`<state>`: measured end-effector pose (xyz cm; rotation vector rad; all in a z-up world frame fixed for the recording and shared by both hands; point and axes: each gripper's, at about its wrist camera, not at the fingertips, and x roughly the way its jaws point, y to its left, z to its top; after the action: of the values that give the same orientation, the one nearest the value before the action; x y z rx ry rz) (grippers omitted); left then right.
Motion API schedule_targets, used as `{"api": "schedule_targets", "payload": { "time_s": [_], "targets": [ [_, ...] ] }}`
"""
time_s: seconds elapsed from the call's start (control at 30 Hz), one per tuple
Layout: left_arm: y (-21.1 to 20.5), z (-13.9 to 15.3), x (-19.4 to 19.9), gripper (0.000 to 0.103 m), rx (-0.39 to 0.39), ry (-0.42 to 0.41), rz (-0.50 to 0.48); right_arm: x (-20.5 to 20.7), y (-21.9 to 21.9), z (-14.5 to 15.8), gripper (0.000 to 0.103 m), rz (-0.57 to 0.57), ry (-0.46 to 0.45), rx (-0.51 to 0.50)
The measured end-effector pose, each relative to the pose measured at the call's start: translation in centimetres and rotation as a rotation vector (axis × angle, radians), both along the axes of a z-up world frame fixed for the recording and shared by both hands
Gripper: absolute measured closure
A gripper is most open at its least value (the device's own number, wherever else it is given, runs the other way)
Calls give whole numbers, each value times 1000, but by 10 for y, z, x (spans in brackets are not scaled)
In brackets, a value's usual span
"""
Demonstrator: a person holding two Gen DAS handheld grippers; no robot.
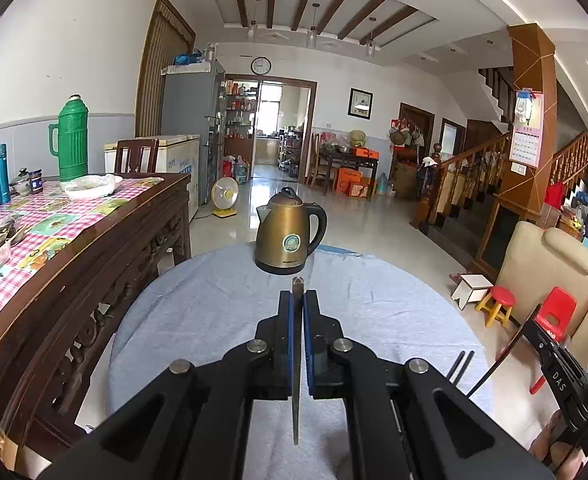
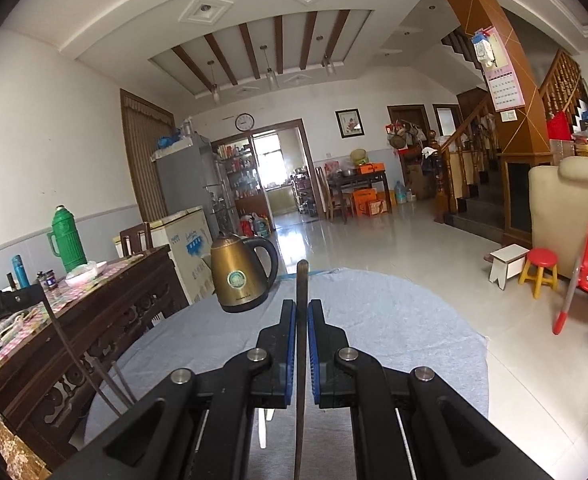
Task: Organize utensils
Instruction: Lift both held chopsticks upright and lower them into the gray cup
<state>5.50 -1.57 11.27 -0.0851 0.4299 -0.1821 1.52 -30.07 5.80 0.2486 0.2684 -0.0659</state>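
Observation:
My left gripper is shut on a thin dark utensil that stands on edge between the blue pads, its tip poking out ahead. My right gripper is shut on a similar thin dark utensil, held the same way. Both hover above a round table with a grey-blue cloth, which also shows in the right wrist view. Two dark chopsticks lie on the cloth at the right. The right gripper shows at the left view's right edge.
A brass electric kettle stands at the cloth's far edge, also in the right wrist view. A carved wooden table with a checked cloth, green thermos and bowl stands at left. Red stools and a sofa are at right.

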Motion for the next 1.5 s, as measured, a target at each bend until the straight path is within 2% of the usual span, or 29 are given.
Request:
{"api": "schedule_targets", "payload": {
  "time_s": [0.37, 0.8, 1.5],
  "targets": [
    [-10, 25, -41, 98, 11, -81, -16, -31, -2, 13, 96, 15, -53, 7],
    [-19, 42, -73, 98, -1, -124, -53, -58, 7, 25, 96, 40, -101, -2],
    [-38, 50, -89, 98, -7, -154, -123, -81, 23, 47, 96, 91, -208, 20]
  ]
}}
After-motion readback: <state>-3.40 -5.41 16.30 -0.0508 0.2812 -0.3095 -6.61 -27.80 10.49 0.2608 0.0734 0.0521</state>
